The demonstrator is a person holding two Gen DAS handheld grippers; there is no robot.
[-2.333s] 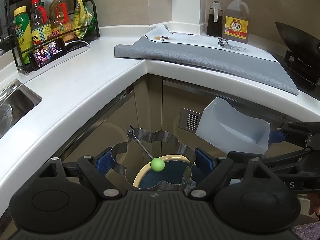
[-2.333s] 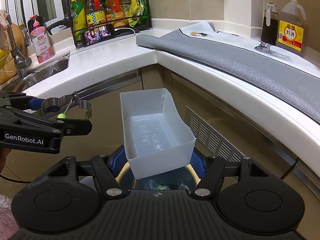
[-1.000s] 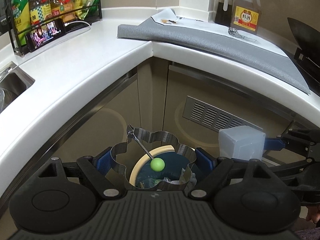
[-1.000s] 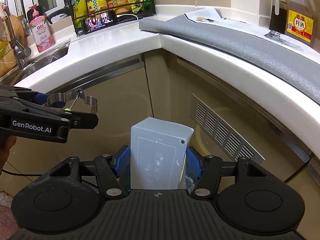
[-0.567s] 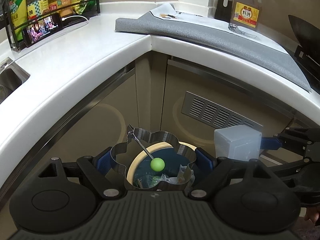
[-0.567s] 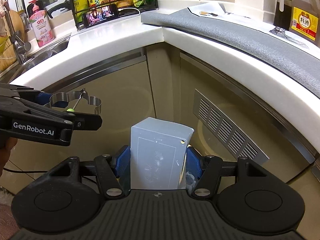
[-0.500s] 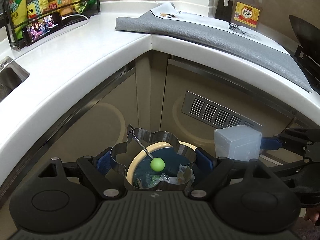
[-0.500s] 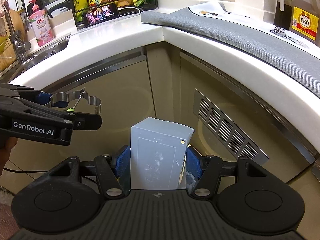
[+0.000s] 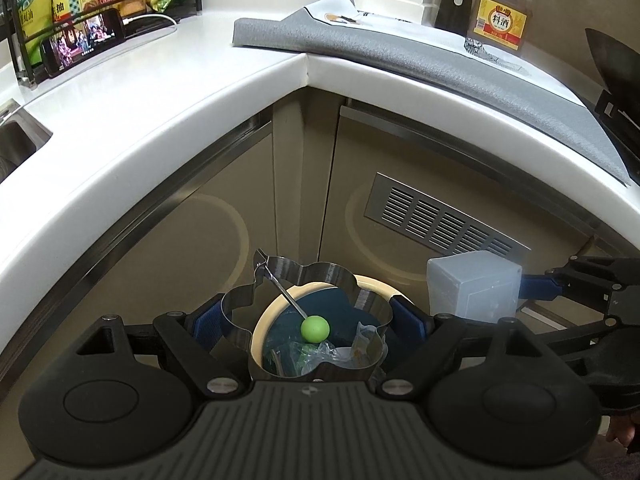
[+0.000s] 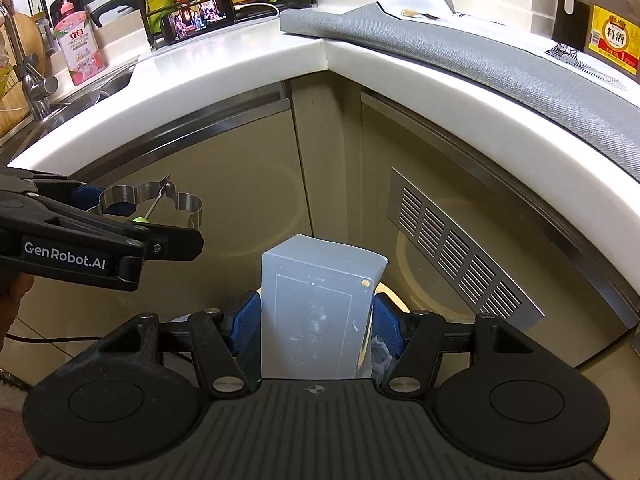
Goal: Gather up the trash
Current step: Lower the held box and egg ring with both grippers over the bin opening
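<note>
With the right gripper (image 10: 316, 320) pinching the upturned box (image 10: 316, 308) over the bin (image 9: 280, 308) and the left gripper (image 9: 306, 320) clamping a mould (image 9: 280, 276), a gentle shake should clear the last scraps.

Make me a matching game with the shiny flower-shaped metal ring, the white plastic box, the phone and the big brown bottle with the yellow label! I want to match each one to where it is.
Things:
1. Shiny flower-shaped metal ring
2. Translucent white plastic box
3. Phone with a lit screen
4. Big brown bottle with a yellow label

Places:
A. On the counter by the wall, past the grey mat
B. Between the left gripper's fingers, above the trash bin
C. Leaning on the black rack of bottles
D. Between the right gripper's fingers

Pairs: 1-B, 2-D, 3-C, 4-A
</note>
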